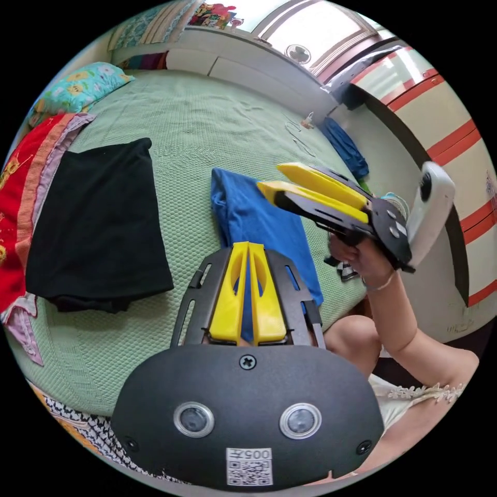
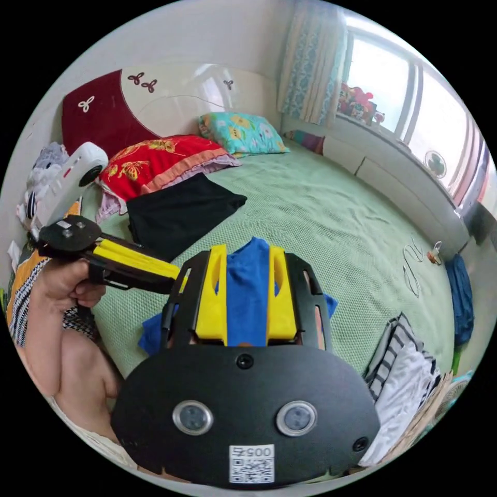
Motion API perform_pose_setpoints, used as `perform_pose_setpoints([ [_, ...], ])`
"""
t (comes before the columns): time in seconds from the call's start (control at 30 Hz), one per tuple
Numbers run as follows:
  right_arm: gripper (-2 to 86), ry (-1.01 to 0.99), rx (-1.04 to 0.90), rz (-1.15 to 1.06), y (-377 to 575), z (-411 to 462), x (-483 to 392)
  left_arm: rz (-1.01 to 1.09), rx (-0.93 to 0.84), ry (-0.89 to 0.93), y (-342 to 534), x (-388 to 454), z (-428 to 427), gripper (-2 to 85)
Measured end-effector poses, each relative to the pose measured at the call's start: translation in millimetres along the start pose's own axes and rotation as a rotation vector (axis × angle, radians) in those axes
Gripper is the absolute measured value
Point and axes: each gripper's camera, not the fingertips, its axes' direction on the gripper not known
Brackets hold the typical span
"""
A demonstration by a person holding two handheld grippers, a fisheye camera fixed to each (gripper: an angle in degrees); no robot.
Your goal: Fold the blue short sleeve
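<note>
Fingers of the left gripper (image 1: 247, 246) pressed together at the tips, with a slim gap lower down and blue showing through it. Cannot tell whether any cloth is caught there or merely seen beyond. Fingers of the right gripper (image 2: 247, 249) spread, nothing between them but air, blue cloth in sight past the gap.

Blue short sleeve (image 1: 259, 222) lying flat on the green bed (image 1: 207, 114), already narrowed to a long strip, near end at the bed's edge beside the person's knee, far end reaching toward the middle of the mattress. Well apart from the folded black garment (image 1: 98, 222) on its other side.

Long axis the thing to watch. In the right gripper view, blue short sleeve (image 2: 247, 290) running straight ahead along that gripper's own pointing line, far end just past the fingertips. In the left gripper view, same strip slanting away from near right to far left, left fingertips over its near half, right gripper (image 1: 270, 180) coming in from the side, crossing above the strip, tips held a little apart over its far half.

Left gripper (image 2: 173, 272) entering the right gripper view from the left, tip hidden behind the right gripper's frame, so contact with the cloth not readable.

Judged from this: right gripper better placed for the far end, left for the near end; likely an end-to-end fold along the strip's length, far end brought toward the person.
</note>
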Motion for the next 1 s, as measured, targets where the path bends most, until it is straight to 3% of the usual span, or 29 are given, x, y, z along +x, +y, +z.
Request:
perform_pose_setpoints([
  [0.27, 7.7, 0.052, -0.325, 0.006, -47.4, 87.6, -0.1, 0.079, -0.081, 0.019, 4.5, -0.8, 23.7, -0.7],
  [0.43, -0.5, -0.008, -0.289, 0.092, -57.3, 80.7, 8.8, 0.090, -0.182, -0.071, 6.9, 1.4, 54.4, -0.7],
  [0.53, -1.2, 0.028, -0.284, 0.082, -64.0, 78.0, 7.7, 0.084, -0.205, -0.134, 9.4, -0.1, 65.7, -0.7],
  [0.83, 0.0, 0.020, -0.402, 0.165, -74.4, 120.3, 8.3, 0.066, -0.236, -0.156, 19.7, -9.1, 75.3, -0.6],
  [1.0, 7.1, -0.016, -0.376, 0.139, -90.0, 77.5, 24.0, 0.053, -0.199, -0.199, 36.3, -9.7, 60.8, -0.5],
])
